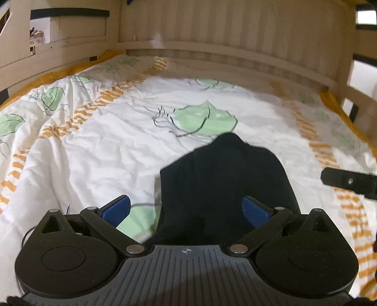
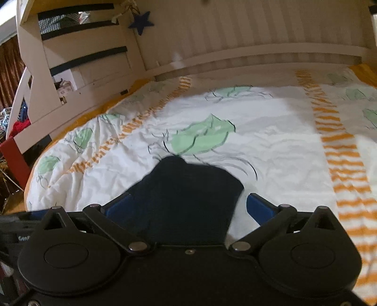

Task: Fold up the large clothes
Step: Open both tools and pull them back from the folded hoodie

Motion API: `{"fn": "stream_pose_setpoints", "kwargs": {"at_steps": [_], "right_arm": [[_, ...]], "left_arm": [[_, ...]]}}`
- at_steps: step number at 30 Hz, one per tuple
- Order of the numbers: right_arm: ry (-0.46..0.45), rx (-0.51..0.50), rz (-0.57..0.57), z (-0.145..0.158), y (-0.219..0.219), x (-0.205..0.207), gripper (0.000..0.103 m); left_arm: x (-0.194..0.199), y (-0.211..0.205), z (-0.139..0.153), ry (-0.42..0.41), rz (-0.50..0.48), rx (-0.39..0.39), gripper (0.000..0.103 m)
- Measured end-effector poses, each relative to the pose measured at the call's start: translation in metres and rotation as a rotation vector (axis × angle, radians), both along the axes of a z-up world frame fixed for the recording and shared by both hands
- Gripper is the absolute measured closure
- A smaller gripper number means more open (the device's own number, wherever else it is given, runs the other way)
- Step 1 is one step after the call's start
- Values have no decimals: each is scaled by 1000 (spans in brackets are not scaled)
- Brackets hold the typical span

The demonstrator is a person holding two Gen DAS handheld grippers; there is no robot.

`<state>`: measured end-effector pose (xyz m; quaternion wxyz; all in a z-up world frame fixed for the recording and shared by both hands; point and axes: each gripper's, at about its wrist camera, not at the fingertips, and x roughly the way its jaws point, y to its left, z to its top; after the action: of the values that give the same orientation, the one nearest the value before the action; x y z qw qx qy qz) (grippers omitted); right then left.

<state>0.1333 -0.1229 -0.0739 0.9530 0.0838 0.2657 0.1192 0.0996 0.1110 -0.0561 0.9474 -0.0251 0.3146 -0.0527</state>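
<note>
A dark navy garment (image 1: 223, 179) lies bunched on the bed quilt (image 1: 106, 146), reaching back under my left gripper (image 1: 186, 209). That gripper is open, its blue pads (image 1: 117, 209) spread wide either side of the cloth. In the right wrist view the same dark garment (image 2: 188, 200) lies between the wide-open jaws of my right gripper (image 2: 186, 207), its blue pads (image 2: 259, 207) not closed on it. The right gripper's black finger (image 1: 348, 181) shows at the right edge of the left wrist view.
The quilt (image 2: 271, 146) is white with green leaf prints and orange striped bands. A cream wooden headboard (image 1: 223, 30) stands behind, a side rail (image 2: 77, 70) at the left with a blue star (image 2: 141, 22) hanging.
</note>
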Motion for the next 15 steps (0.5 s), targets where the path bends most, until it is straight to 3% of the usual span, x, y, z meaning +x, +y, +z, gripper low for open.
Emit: {"fn": "stream_pose_setpoints", "kwargs": {"at_steps": [6,15], "right_arm": [[40,7,-59,-9,2,-32,0],[80,-34,-137,-18,-1,-70,0]], "left_arm": [[-25,-18,-1,45,-2,42,1],[-54,-28,0,41,16,94,1]]}}
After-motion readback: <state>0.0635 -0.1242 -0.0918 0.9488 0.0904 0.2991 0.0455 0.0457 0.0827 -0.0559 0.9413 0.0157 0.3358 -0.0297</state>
